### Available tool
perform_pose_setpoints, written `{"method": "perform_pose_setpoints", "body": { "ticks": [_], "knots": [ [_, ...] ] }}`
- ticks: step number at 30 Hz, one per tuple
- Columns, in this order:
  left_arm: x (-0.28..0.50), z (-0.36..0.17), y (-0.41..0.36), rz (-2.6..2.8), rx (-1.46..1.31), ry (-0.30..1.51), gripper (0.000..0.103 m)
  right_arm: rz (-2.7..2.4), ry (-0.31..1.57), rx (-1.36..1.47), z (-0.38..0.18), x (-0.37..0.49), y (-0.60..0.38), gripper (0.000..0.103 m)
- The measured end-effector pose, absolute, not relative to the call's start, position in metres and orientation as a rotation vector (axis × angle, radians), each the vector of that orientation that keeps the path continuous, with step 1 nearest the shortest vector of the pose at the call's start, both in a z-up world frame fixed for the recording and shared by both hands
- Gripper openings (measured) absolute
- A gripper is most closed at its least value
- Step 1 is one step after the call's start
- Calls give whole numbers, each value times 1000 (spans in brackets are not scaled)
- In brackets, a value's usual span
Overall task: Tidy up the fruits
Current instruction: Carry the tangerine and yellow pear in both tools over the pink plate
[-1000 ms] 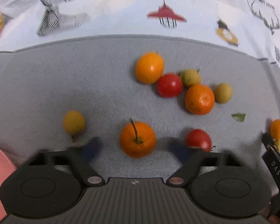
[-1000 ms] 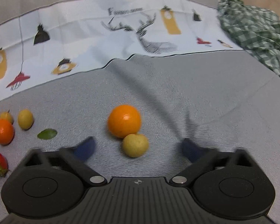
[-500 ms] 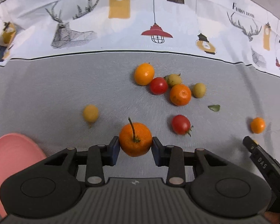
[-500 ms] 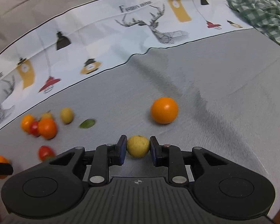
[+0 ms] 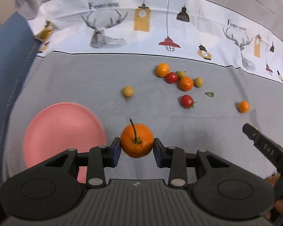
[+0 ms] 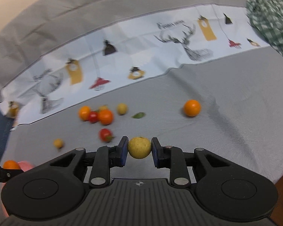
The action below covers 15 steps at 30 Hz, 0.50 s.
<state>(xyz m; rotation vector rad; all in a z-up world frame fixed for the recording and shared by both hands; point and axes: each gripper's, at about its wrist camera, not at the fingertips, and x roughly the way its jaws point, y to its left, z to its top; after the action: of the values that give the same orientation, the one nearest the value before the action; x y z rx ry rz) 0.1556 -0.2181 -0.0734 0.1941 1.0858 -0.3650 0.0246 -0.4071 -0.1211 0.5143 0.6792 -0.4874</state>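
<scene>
- Left hand-held gripper [image 5: 137, 147] clamped on a stemmed orange [image 5: 136, 140], blue pads [image 5: 116, 149] pressed to both its sides, stem pointing up and away from the camera.
- Held above the grey cloth [image 5: 84, 79], just right of a pink plate [image 5: 62, 135] lying on that cloth.
- Right hand-held gripper [image 6: 139, 151] closed around a yellow-green fruit [image 6: 139, 147], pads touching it left and right, lifted clear of the cloth.
- Farther out in the left wrist view: a cluster of an orange [image 5: 162, 69], a red tomato [image 5: 172, 77], a greenish fruit [image 5: 181, 74], a second orange [image 5: 186, 83] and a pale yellow fruit [image 5: 198, 82], touching or nearly so.
- Apart from the cluster: a lone yellow fruit [image 5: 128, 91] to its left, a second tomato [image 5: 187, 101] nearer the camera, a green leaf [image 5: 209, 94], and a small orange [image 5: 244, 106] well off to the right.
- Printed white cloth with deer and lamps [image 5: 141, 30] beyond the grey one; green checked fabric [image 6: 271, 17] at the far right of the right wrist view.
- Tip of the right tool seen at the right edge of the left wrist view; much of the right wrist view blurred.
</scene>
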Motion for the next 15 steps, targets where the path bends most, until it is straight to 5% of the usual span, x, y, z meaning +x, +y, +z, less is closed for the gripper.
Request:
{"method": "perform_pose_setpoints", "body": {
  "ticks": [15],
  "knots": [
    [50,-6,-75,-301,76,963,41,-135,712,352,-53,-50,-232,27]
  ]
}}
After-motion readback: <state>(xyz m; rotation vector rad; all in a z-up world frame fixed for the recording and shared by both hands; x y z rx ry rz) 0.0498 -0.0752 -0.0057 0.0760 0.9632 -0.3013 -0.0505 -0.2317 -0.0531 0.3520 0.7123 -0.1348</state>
